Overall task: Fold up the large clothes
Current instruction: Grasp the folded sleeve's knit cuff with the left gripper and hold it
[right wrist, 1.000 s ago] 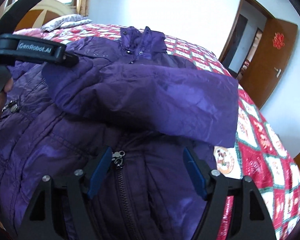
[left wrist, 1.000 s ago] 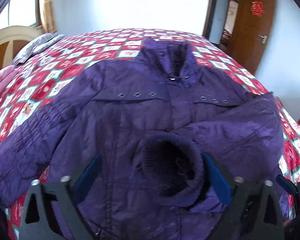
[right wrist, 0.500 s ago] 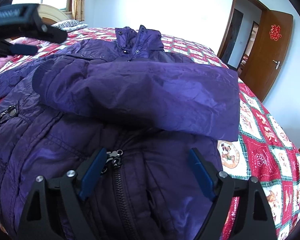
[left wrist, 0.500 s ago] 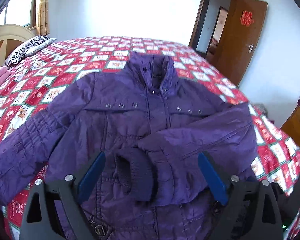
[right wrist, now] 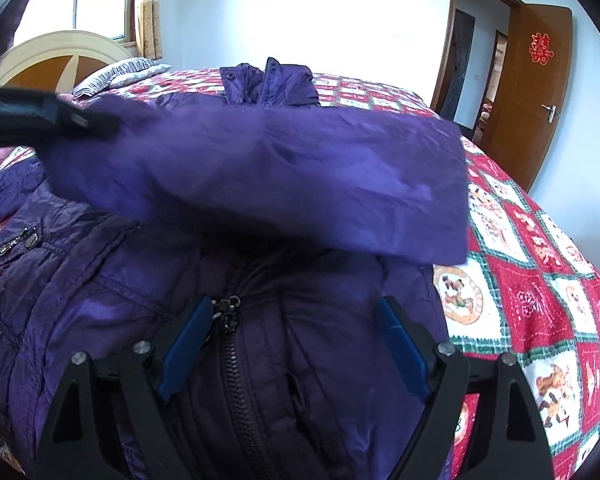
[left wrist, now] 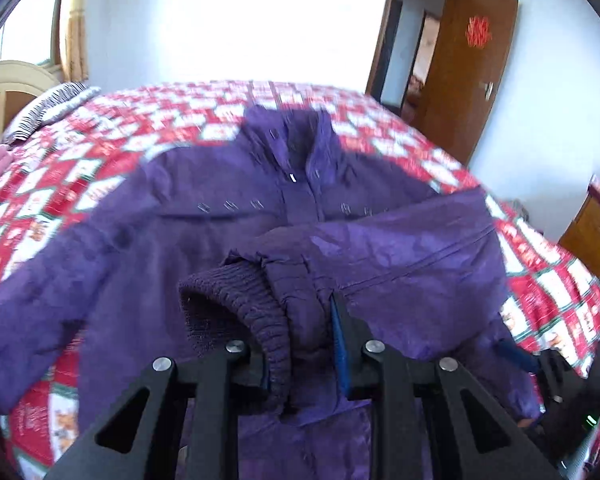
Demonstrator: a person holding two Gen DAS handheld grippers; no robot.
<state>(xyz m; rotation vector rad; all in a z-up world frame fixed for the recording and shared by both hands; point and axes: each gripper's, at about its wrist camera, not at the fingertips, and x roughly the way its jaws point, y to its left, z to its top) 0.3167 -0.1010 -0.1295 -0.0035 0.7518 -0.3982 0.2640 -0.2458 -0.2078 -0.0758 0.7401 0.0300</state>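
A large purple padded jacket (left wrist: pixel 148 248) lies face up on the bed, collar at the far side. Its right sleeve (left wrist: pixel 412 256) is folded across the chest. My left gripper (left wrist: pixel 300 344) is shut on that sleeve's knitted cuff (left wrist: pixel 244 312) and holds it slightly raised. In the right wrist view the same sleeve (right wrist: pixel 284 176) hangs lifted across the jacket, with the left gripper's body (right wrist: pixel 32 116) at its left end. My right gripper (right wrist: pixel 296 344) is open and empty above the jacket's lower front, beside the zipper pull (right wrist: pixel 226 312).
The bed has a red and white patterned quilt (right wrist: pixel 532 264). A striped pillow (left wrist: pixel 48 108) and a wooden headboard (right wrist: pixel 52 56) are at the far left. A brown door (left wrist: pixel 476 72) stands open at the right, and a wooden cabinet (left wrist: pixel 592 232) is beside the bed.
My left gripper went from open over the cuff to shut on it and has lifted the sleeve. The right gripper stayed open over the jacket's lower front.
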